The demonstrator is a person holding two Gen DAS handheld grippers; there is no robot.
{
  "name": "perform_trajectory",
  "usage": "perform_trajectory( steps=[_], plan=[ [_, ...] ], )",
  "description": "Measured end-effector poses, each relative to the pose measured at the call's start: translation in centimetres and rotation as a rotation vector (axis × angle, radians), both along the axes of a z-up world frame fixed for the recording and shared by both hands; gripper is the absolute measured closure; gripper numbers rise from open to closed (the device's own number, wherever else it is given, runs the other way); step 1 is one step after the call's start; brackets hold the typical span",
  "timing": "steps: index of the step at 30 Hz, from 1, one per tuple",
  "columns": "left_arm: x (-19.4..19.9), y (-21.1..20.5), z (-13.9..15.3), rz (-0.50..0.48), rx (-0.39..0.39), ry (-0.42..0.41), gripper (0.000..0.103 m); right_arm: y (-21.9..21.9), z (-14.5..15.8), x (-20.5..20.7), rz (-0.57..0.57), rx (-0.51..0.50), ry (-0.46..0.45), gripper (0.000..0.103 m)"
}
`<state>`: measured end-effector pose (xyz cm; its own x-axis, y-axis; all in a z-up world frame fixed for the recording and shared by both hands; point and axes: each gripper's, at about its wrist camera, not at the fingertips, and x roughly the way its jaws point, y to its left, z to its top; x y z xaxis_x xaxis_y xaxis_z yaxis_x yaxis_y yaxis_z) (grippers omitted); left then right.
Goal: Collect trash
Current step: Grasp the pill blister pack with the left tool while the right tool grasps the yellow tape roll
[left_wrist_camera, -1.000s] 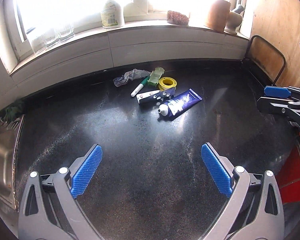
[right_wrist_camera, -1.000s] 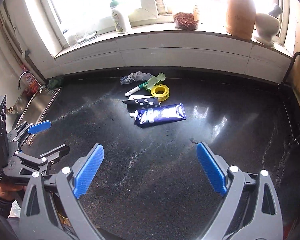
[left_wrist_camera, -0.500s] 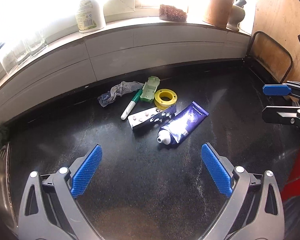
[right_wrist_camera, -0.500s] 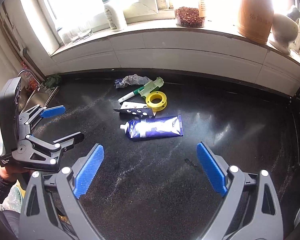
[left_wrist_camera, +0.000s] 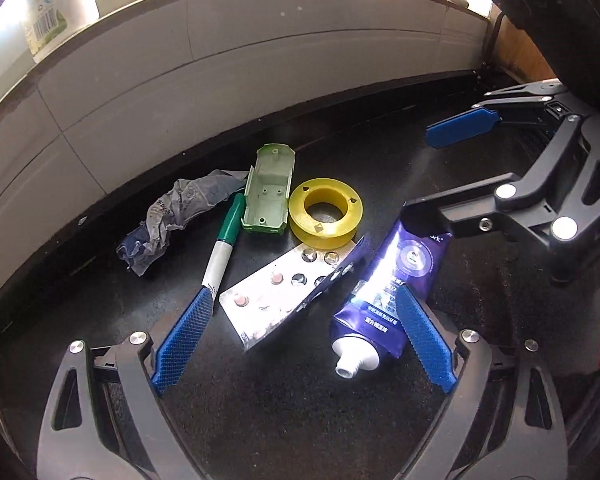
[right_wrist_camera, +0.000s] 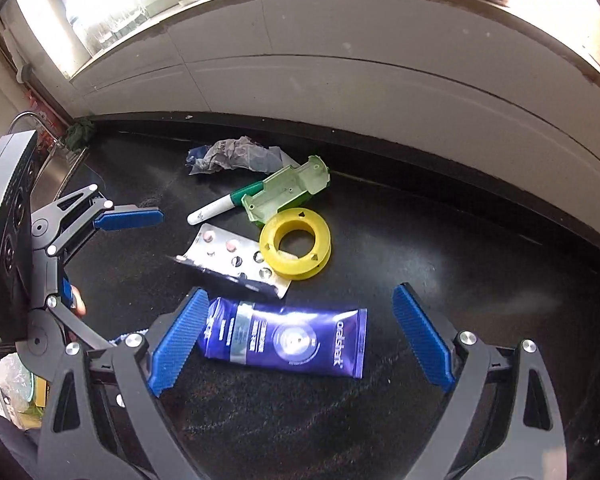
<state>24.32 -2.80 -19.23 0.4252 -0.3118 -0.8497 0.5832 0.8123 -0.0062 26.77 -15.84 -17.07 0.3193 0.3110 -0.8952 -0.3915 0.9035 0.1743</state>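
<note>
a small heap of trash lies on the black speckled stone surface [left_wrist_camera: 284, 420], close to the white tiled wall below a sunlit window sill. in the left wrist view the left gripper [left_wrist_camera: 300, 332] points down at the heap with its blue ribbed pads spread wide and now closing; the silver foil blister pack with a few pink pills [left_wrist_camera: 284, 292] lies between them, not yet pressed by either pad, and the purple toothpaste tube with a white nozzle [left_wrist_camera: 384, 304] lies just inside the right-hand pad, nozzle toward the camera. behind the blister pack sit a yellow plastic tape spool [left_wrist_camera: 326, 214], lying flat, a pale green open plastic casing [left_wrist_camera: 270, 192] touching the spool's left side, a white marker pen with a green cap [left_wrist_camera: 222, 248] running down from the casing, and a crumpled grey-blue wrapper [left_wrist_camera: 176, 216] to the left, nearest the wall.

the right gripper [right_wrist_camera: 300, 340] also points down with its pads standing wide and holding nothing. in its own view the toothpaste tube [right_wrist_camera: 288, 340] lies crosswise between the pads, its nozzle end hidden behind the left-hand pad and its flat crimped end well short of the other. whether that left-hand pad touches the tube cannot be told. the blister pack [right_wrist_camera: 228, 260] lies just beyond the tube, overlapping the spool [right_wrist_camera: 296, 248], with the casing [right_wrist_camera: 288, 192], pen [right_wrist_camera: 220, 206] and wrapper [right_wrist_camera: 236, 156] farther back. the left gripper [right_wrist_camera: 100, 260] shows at the left edge of this view, over the surface beside the heap.
</note>
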Motion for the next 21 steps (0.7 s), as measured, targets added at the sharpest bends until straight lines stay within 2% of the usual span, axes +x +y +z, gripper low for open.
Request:
perform_trajectory(
  steps=[7, 9, 13, 14, 16, 21],
  plan=[
    [2.2, -0.6, -2.7, -0.082, 0.0, 0.047, 0.028, 2.5, -3.2, 3.7, 0.08, -0.031, 0.071, 0.016],
    [2.4, -0.7, -3.2, -0.097, -0.002, 0.057, 0.036, 2.8, -3.7, 4.1, 0.093, -0.039, 0.081, 0.018],
    [2.6, -0.8, -3.9, -0.105, -0.01, 0.059, 0.047, 3.1, -4.8, 4.5, 0.101, -0.063, 0.108, 0.037],
    [2.6, -0.8, -3.9, -0.103, -0.007, 0.054, 0.05, 3.2, -4.8, 4.4, 0.105, -0.069, 0.092, 0.038],
    [2.6, -0.9, -3.8, -0.106, 0.005, 0.05, 0.055, 3.4, -4.7, 4.2, 0.108, -0.083, 0.079, 0.047],
    [2.0, -0.6, -3.4, -0.087, 0.009, 0.06, 0.063, 2.9, -3.2, 3.7, 0.086, -0.063, 0.04, 0.048]
  ],
)
